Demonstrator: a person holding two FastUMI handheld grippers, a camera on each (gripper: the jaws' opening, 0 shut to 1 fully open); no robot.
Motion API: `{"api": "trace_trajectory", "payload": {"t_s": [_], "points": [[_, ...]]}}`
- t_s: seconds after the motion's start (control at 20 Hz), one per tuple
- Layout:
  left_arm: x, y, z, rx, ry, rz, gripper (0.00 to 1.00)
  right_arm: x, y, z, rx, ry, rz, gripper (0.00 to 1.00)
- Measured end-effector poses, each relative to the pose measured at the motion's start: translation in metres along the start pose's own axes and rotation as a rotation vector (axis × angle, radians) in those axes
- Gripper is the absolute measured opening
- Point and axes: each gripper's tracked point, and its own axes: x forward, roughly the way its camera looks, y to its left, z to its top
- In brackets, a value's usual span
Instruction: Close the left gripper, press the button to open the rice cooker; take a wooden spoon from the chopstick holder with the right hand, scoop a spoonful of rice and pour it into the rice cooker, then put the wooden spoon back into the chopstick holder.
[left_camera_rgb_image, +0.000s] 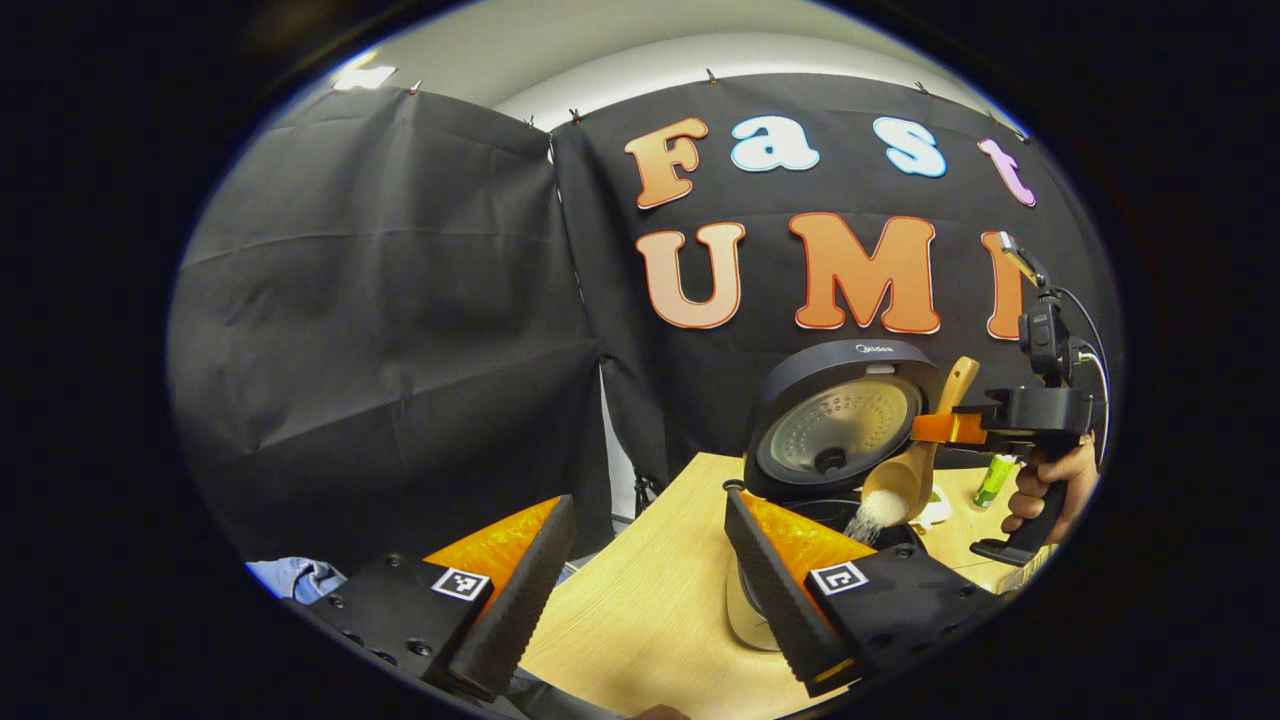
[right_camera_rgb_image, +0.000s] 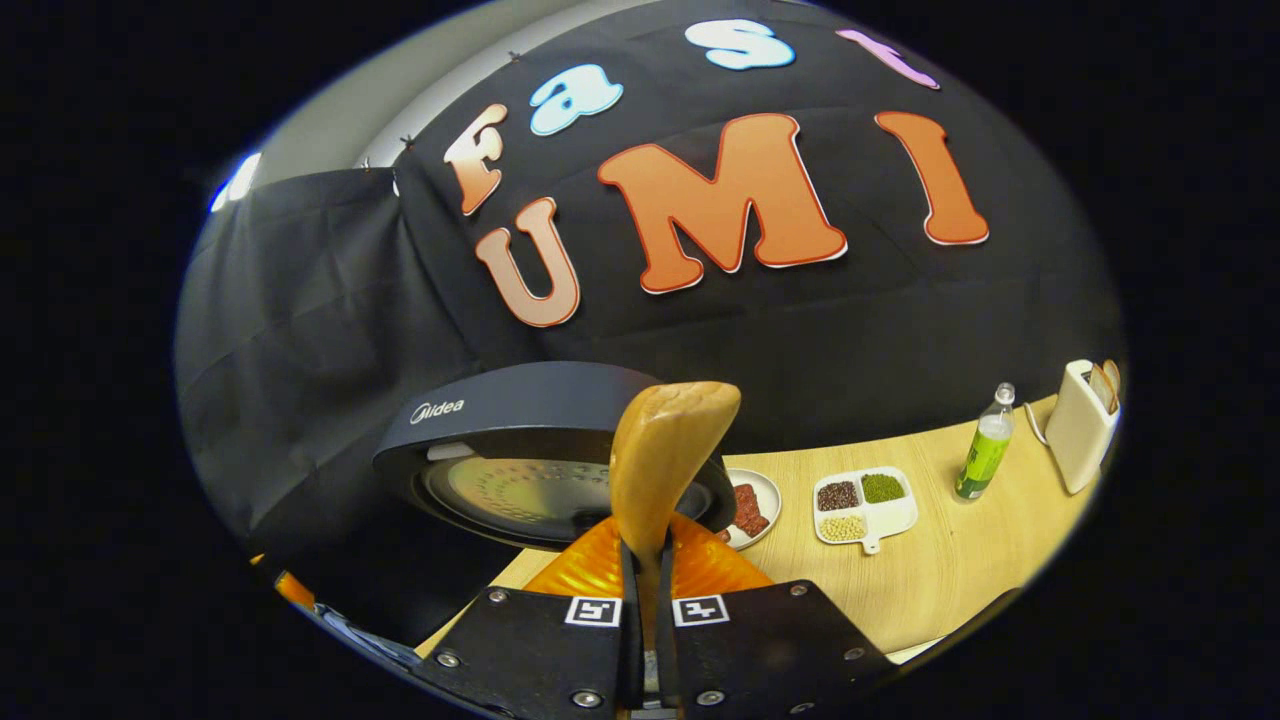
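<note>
Your right gripper clamps the stiff, light tan wooden spoon by its handle, tipping loose white rice into the dark open-lidded rice cooker; left gripper gapes empty.

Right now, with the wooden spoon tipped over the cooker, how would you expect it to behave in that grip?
The wooden spoon looks rigid, so it probably won't flex. The right tool pinches its narrow handle, so it might pivot. Rice is spilling off the bowl, so the load is likely light.
</note>
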Motion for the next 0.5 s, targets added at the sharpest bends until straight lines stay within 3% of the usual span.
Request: {"api": "trace_trajectory", "payload": {"t_s": [0.05, 0.1, 0.15, 0.45, 0.5], "points": [[0.000, 0.000, 0.000, 0.001, -0.001, 0.000, 0.94, -0.001, 0.003, -0.001, -0.027, -0.008, 0.004, 0.05], [0.000, 0.000, 0.000, 0.002, 0.000, 0.001, 1.00, -0.001, 0.006, 0.000, -0.058, -0.015, 0.007, 0.05], [0.000, 0.001, 0.000, 0.002, -0.001, 0.001, 0.94, -0.002, 0.007, -0.001, -0.089, -0.021, 0.008, 0.05], [-0.001, 0.001, -0.001, 0.003, 0.001, 0.004, 0.94, -0.003, 0.024, -0.006, -0.248, -0.047, 0.031, 0.05], [0.000, 0.000, -0.002, 0.003, 0.001, 0.004, 1.00, -0.004, 0.028, -0.007, -0.276, -0.052, 0.036, 0.05]]}}
